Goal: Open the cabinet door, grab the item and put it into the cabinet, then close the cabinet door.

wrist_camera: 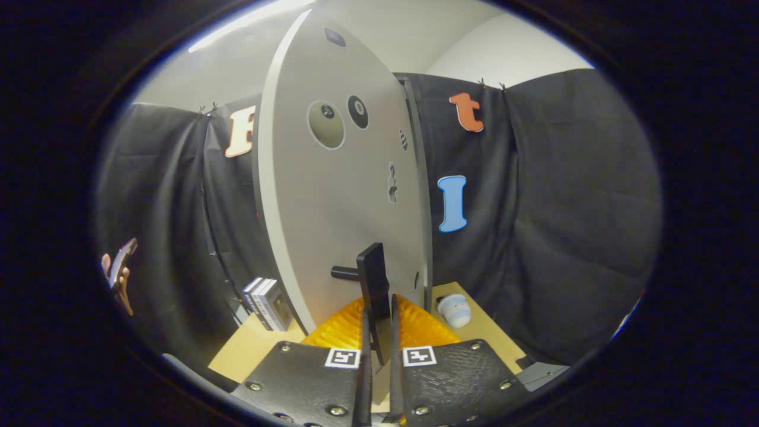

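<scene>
The pale grey cabinet door (338,196) stands just ahead of me, swung out at an angle so its thick free edge faces left and its hinge side meets the cabinet frame (422,178) on the right. A black bar handle (373,276) sticks out of the door low down. My gripper (379,332) is shut on that handle, with both fingers pressing its flat sides. The item, a small white and pale blue plush toy (455,309), lies on the wooden table (249,347) to the right of the fingers, past the door's hinge side.
A small stack of boxed books (268,302) stands on the table left of the door's edge. Far off to the left, a person's hand (120,279) holds a phone. Black cloth walls close in the booth behind and to the right.
</scene>
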A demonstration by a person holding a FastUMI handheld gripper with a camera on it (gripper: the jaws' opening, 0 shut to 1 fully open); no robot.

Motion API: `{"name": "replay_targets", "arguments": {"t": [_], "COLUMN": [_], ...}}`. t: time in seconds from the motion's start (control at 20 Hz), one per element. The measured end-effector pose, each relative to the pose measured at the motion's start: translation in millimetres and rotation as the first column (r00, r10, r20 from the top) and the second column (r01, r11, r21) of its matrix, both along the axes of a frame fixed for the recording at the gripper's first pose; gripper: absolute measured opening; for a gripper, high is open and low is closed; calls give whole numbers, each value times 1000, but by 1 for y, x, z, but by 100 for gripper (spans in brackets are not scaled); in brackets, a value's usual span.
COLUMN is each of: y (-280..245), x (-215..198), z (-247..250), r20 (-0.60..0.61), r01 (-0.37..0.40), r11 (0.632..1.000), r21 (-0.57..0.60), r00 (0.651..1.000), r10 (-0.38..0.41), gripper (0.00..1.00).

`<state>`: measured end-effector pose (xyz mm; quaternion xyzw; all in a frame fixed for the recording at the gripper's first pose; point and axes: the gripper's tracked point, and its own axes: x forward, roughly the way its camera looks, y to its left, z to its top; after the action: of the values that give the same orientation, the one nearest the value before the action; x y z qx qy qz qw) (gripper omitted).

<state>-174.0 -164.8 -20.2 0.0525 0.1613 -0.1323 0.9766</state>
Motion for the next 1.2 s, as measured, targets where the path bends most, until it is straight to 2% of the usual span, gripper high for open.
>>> {"name": "replay_targets", "arguments": {"t": [0.1,0.2,0.35,0.55,0.7,0.8,0.9,1.05,1.15,1.2], "y": [-3,-9,-19,-36,-62,-84,-81,-85,-98,-106], "x": [-3,-3,-7,-15,-22,-21,-23,-37,-50,-54], "z": [0,2,2,5,2,3,3,-7,-6,-1], "r20": [0,-4,-7,2,-30,-27,-21,-83,-102,-77], "r01": [-32,-57,-53,32,93,116,104,16,24,58], "r11": [999,998,998,999,993,990,993,997,994,992], "r21": [26,-21,-33,-12,-72,-84,-52,-74,-111,-112], "r00": [999,998,999,999,995,993,994,996,994,995], "r10": [32,57,52,-32,-95,-118,-106,-22,-36,-67], "gripper": [12,12,12,12,11,4,1,1,1,1]}}
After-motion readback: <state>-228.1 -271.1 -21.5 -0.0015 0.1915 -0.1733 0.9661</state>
